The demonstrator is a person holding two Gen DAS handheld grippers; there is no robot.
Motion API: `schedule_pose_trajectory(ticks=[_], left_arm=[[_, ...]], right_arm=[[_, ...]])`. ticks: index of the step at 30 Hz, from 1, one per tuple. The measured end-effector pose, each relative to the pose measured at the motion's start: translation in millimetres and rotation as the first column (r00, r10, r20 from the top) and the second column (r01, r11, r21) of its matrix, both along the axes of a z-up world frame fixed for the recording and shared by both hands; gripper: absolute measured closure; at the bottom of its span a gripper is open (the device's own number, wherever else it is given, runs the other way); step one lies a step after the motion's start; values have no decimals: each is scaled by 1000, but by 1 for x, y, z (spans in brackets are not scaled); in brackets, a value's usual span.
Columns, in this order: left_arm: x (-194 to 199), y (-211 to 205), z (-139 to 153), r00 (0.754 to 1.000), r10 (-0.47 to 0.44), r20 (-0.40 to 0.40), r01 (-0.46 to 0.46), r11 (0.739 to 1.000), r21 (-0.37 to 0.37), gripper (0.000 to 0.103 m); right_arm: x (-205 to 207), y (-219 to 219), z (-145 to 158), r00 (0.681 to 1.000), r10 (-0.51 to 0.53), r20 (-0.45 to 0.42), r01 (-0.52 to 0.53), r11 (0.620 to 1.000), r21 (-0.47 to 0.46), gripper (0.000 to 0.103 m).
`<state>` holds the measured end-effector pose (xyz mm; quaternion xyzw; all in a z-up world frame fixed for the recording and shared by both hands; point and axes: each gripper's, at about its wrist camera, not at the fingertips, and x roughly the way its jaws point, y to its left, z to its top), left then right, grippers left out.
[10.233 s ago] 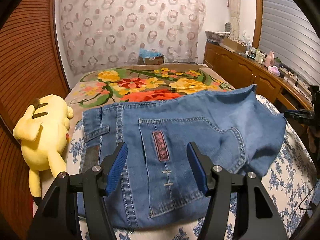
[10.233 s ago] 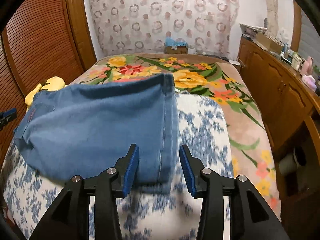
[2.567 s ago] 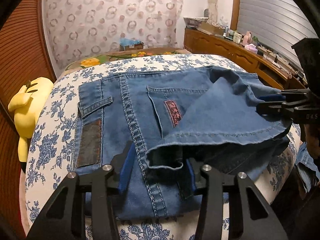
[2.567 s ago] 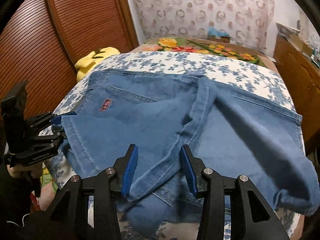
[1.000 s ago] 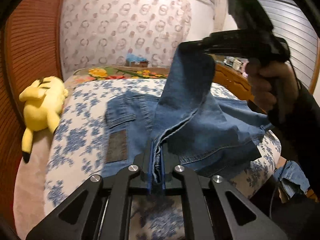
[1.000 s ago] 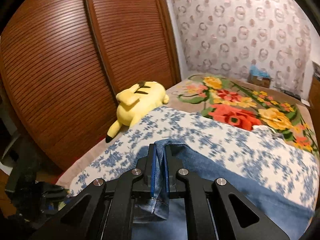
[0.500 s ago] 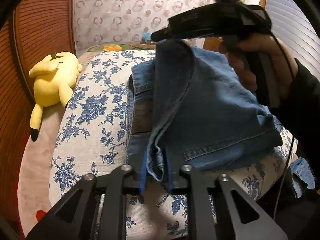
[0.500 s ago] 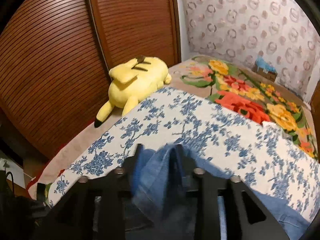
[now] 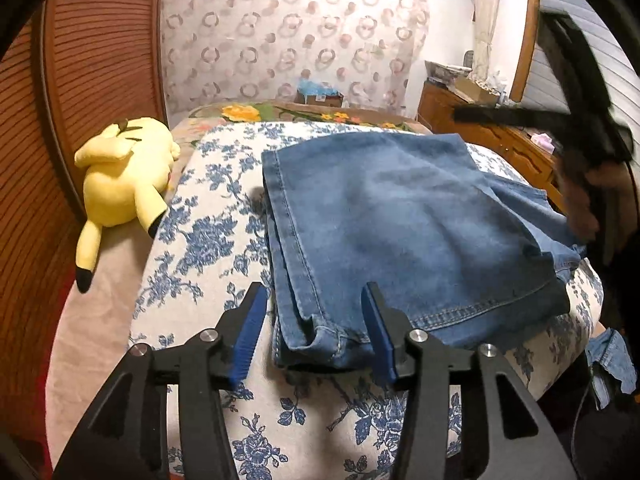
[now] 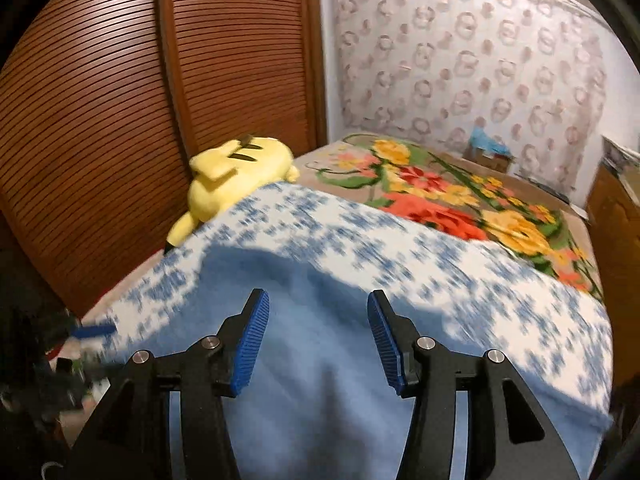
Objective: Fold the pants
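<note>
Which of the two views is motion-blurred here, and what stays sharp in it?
Right wrist view: the jeans and the floral sheet smear, while the right gripper, open, stays crisp. Left wrist view: mostly sharp on the jeans and the open left gripper; only the right gripper at its right edge is blurred. Both views bend straight lines near their dark rims.

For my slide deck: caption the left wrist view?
Open left gripper releasing folded jeans on floral bedding.

No lettering, label or number is legible anywhere in either view. The far box's label is too small.
</note>
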<state>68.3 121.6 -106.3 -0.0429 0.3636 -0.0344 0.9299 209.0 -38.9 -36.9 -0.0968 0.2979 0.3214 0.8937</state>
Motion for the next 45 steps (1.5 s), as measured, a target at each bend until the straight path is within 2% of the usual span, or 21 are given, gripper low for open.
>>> schedule_pose_trajectory(ticks=[2, 4, 13, 23, 34, 39, 45], left_arm=[[-1, -5, 3, 1000, -13, 16, 13, 1000, 3, 34], [-2, -11, 6, 999, -30, 30, 30, 1000, 2, 26], [7, -56, 19, 994, -93, 65, 92, 996, 8, 26], [24, -109, 29, 982, -174, 69, 172, 985, 32, 26], [32, -149, 32, 971, -233, 56, 230, 972, 49, 26], [36, -161, 27, 967, -252, 41, 250, 967, 57, 26], [39, -168, 22, 965, -262, 19, 261, 964, 55, 26]], right_arm=[[-12, -24, -7, 1000, -27, -3, 27, 1000, 4, 50], [-27, -47, -15, 999, -52, -12, 52, 999, 8, 50], [-94, -137, -32, 984, -177, -16, 178, 983, 47, 50], [-143, -218, -33, 937, -350, -6, 349, 932, 98, 50], [-154, -258, -44, 867, -497, -12, 496, 862, 106, 50], [-149, -265, -56, 839, -541, -55, 544, 833, 103, 50], [-142, -266, -59, 821, -562, -102, 571, 816, 94, 50]])
